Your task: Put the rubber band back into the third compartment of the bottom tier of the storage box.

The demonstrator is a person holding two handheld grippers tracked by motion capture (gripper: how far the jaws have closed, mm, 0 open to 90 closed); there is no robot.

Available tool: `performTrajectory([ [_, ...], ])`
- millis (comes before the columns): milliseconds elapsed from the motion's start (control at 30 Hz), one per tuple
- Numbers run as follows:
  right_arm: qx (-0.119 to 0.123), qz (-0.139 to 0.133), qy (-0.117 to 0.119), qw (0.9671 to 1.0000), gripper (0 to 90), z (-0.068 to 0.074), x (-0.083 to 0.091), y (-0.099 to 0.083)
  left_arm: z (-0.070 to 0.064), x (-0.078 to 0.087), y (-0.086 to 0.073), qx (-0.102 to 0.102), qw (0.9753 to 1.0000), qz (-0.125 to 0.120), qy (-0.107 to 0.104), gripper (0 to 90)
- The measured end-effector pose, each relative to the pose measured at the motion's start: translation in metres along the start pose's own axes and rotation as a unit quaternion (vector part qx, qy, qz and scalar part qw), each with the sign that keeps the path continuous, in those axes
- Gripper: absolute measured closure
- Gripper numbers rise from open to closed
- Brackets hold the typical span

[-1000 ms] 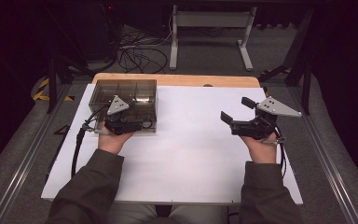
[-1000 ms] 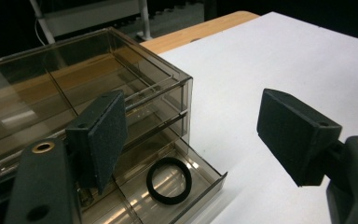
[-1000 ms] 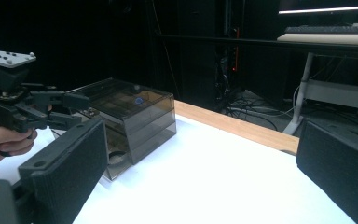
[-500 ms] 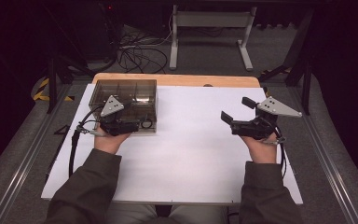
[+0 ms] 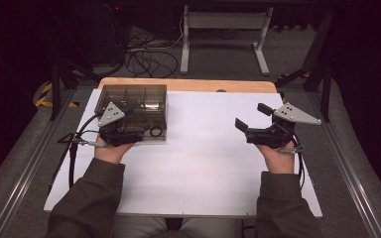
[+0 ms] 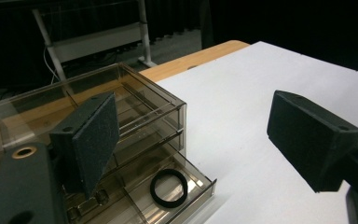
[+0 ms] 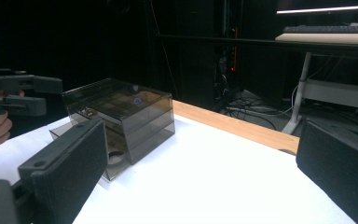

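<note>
Left claw (image 5: 146,130), jaws spread apart, hovers over the pulled-out bottom drawer (image 6: 186,184) of a smoky transparent plastic drawer box (image 5: 134,101), where a black rubber ring (image 6: 168,187) lies. Right claw (image 5: 252,117) gapes empty above the white bench (image 5: 198,168).

Smoky clear drawer box (image 5: 131,99) sits at the table's far left, its bottom drawer (image 6: 186,193) pulled open, a black ring (image 6: 168,187) lying flat inside.
</note>
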State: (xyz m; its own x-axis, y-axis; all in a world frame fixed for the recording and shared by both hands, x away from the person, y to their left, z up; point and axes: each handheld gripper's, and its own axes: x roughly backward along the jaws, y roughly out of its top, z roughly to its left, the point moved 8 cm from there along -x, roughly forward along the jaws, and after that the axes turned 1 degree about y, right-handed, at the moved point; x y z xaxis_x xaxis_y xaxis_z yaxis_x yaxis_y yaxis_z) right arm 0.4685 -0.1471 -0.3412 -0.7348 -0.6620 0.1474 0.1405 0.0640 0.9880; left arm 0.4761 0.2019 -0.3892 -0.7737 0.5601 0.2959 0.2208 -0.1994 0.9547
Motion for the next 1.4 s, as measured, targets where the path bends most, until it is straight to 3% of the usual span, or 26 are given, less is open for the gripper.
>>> performTrajectory([
  [167, -0.002, 0.0, -0.002, 1.0, 2.7, -0.001, 0.001, 0.0, 0.002, 0.008, 0.004, -0.003, 0.9998, -0.011, 0.014, 12.4],
  [667, -0.003, 0.002, 0.0, 1.0, 2.7, 0.001, -0.001, -0.003, 0.002, 0.031, 0.013, 0.001, 0.9993, -0.035, 0.011, 11.8],
  [1400, -0.005, 0.004, 0.0, 1.0, 2.7, 0.002, -0.001, -0.006, 0.01, 0.066, 0.025, 0.012, 0.9957, -0.091, 0.014, 11.8],
])
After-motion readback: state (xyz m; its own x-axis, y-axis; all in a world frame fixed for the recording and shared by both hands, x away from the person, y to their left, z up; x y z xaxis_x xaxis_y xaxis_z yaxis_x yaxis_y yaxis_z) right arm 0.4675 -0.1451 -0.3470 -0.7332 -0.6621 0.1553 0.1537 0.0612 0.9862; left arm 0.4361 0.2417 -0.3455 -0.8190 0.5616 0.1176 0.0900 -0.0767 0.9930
